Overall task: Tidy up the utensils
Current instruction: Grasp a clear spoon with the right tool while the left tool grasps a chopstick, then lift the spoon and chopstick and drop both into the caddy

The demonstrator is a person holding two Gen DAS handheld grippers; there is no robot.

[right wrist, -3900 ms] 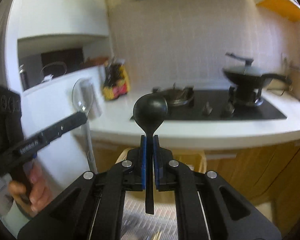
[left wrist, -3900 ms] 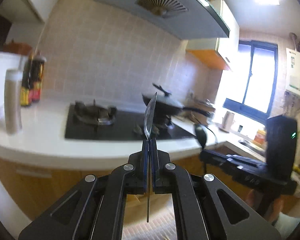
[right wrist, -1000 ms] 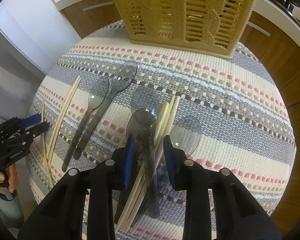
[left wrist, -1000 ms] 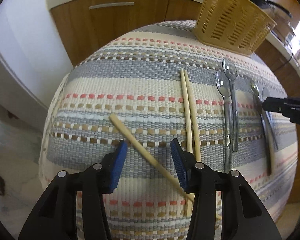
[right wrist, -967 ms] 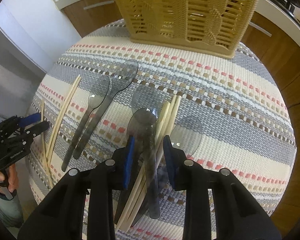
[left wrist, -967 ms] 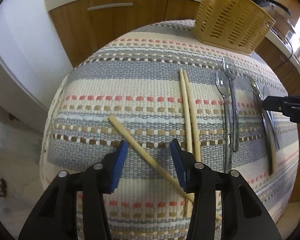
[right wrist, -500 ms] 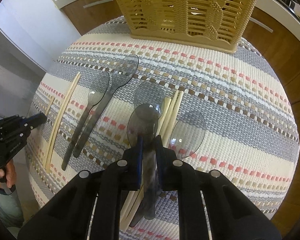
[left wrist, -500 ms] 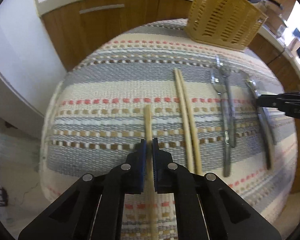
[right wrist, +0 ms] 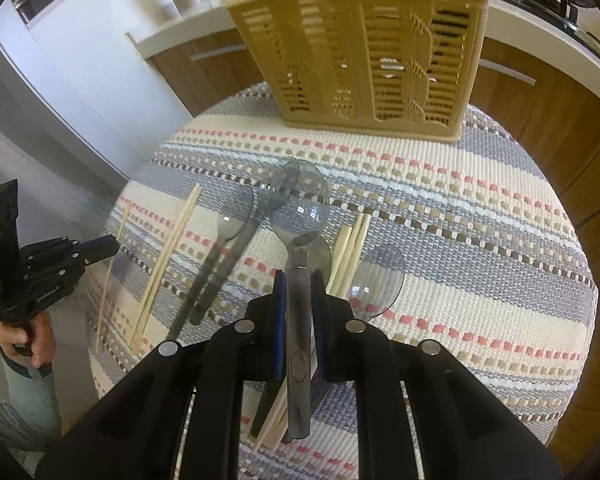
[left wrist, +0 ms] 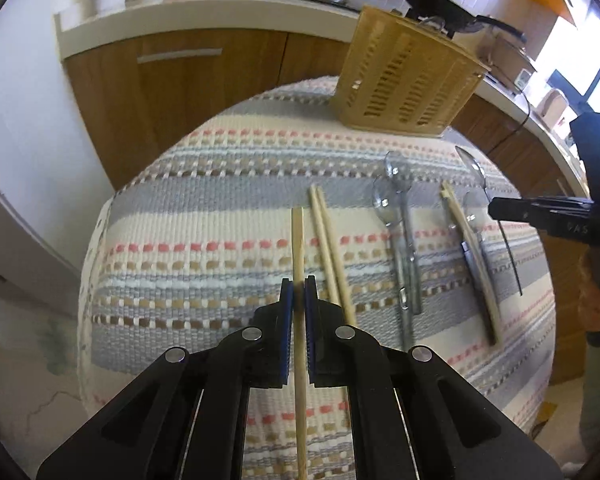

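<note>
**A:** Why do you hold the left gripper (left wrist: 296,304) the way you do?

**B:** Its jaws are pressed nearly together on a single pale wooden chopstick (left wrist: 298,248), which runs straight along the line of the fingers, one end ahead of the pads and the other trailing back beneath the body. Gripped lengthwise like that, you can probably tip it end-first into the tan slotted plastic utensil basket (left wrist: 408,80) at the far edge of the striped woven cloth (left wrist: 204,216).

**A:** And your right gripper (right wrist: 300,304)?

**B:** Its jaws have just been closing and now pinch the handle of a smoky translucent plastic spoon (right wrist: 300,216), bowl pointing forward toward the basket. You hold it near the neck, so the bowl stays steady and the long handle hangs back between the arms.

**A:** Where is everything else you have to sort?

**B:** On the cloth. A pair of wooden chopsticks (left wrist: 332,256) lies just beside the one you hold; two more grey plastic spoons (left wrist: 400,248) lie side by side further right. From the right wrist view, another chopstick pair (right wrist: 350,252) and a spoon bowl (right wrist: 378,276) sit just right of your grip.

**A:** Why like with like?

**B:** Likely so each kind can go into its own compartment. Which compartment, I cannot tell from here.
</note>
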